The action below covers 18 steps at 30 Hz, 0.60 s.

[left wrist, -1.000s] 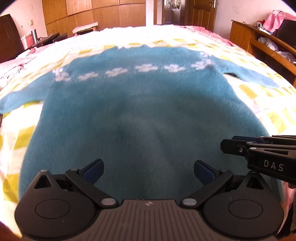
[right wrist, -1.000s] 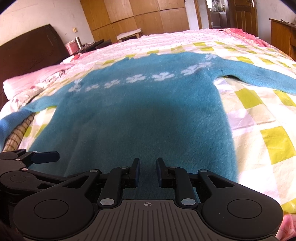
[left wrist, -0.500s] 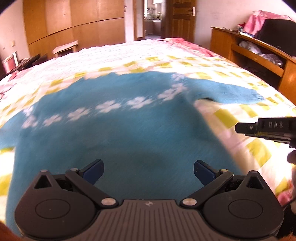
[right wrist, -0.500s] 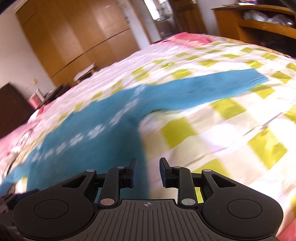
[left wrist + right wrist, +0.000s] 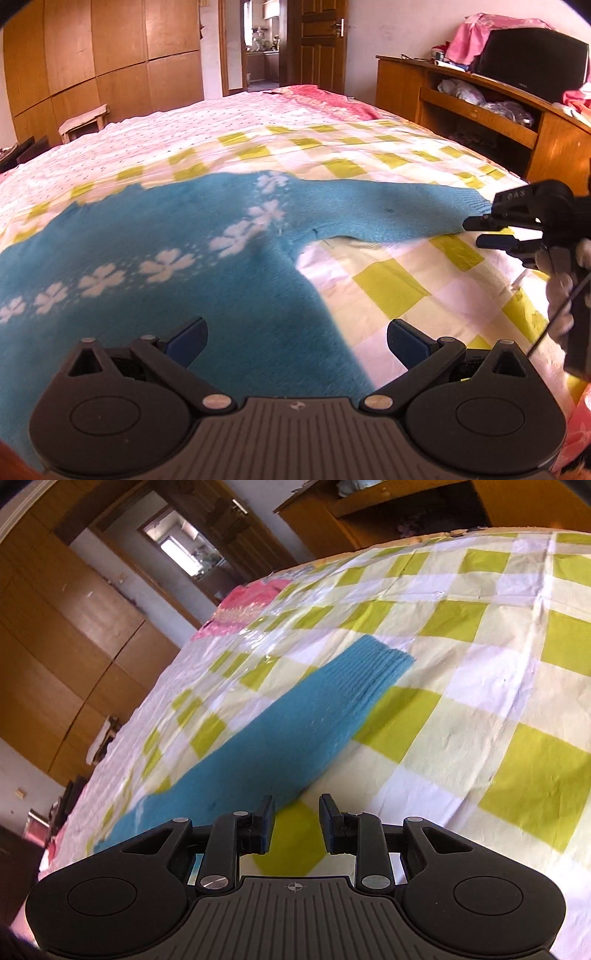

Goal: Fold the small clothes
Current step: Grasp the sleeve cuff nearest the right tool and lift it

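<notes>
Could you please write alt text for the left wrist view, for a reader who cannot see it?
A blue sweater with white flowers lies flat on a checked bedspread, one sleeve stretched right. The right gripper, jaws slightly apart, is beside the cuff; the left gripper is open over the sweater.

sweater (image 5: 207,258) on bed (image 5: 388,288), cabinet (image 5: 480,110) right

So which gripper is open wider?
The left gripper: its blue fingers stand far apart over the teal sweater. The right gripper, near the sleeve cuff, shows only a narrow gap.
</notes>
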Motion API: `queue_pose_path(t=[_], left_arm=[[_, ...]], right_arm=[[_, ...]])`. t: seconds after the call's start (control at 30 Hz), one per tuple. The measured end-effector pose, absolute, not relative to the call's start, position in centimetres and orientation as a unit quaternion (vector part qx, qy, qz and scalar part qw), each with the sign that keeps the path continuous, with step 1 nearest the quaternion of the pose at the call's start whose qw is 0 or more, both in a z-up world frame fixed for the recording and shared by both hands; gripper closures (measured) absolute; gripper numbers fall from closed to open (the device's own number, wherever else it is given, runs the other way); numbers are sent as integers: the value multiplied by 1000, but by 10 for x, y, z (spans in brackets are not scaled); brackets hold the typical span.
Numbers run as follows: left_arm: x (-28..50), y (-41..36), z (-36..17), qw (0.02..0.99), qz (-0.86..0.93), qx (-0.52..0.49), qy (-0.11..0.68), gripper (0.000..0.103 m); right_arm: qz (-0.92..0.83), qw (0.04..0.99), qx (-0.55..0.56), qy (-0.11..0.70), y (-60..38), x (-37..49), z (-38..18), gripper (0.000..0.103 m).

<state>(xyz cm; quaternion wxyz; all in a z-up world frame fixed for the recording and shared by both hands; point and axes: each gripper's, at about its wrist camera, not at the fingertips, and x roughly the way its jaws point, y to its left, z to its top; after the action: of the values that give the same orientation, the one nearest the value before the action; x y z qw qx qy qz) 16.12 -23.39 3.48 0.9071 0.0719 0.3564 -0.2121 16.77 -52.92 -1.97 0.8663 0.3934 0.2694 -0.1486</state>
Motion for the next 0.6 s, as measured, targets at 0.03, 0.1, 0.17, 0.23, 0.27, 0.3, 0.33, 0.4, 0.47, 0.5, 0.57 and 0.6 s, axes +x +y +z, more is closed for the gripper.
queue_pose_path(t=[0.03,0.1,0.17,0.23,0.27,0.3,0.33,0.4,0.47,0.5,0.57,0.6], left_arm=[[162,-236,33,906,-214,73,357,0],[164,-239,29,905,-216,71,360,0],[166,-240,25,903,-218,65,363,0],[167,-240,22,903,-218,59,367,0],[167,-239,20,902,-219,56,368,0],[168,-239,19,901,-219,53,370,0],[169,-239,18,901,-219,50,372,0],[170,-238,15,899,-219,45,376,0],[170,-235,14,898,-218,42,379,0],[169,-234,13,898,-217,40,380,0],[168,-229,12,898,-216,40,381,0],[166,-227,12,898,-214,40,382,0]], right_arm=[[-154,861,404,269,-536,172,-24,76],[-157,851,427,262,-550,178,-33,77],[-152,846,446,250,-558,182,-38,78],[-154,843,456,241,-564,185,-39,78],[-155,842,460,236,-567,188,-40,78],[-156,840,465,231,-569,190,-42,78],[-156,839,470,225,-571,192,-43,78],[-156,839,474,217,-573,195,-45,78],[-157,839,476,210,-574,198,-46,78],[-157,839,478,206,-575,199,-47,76],[-157,841,479,198,-576,203,-47,75],[-159,842,476,198,-576,206,-47,75]])
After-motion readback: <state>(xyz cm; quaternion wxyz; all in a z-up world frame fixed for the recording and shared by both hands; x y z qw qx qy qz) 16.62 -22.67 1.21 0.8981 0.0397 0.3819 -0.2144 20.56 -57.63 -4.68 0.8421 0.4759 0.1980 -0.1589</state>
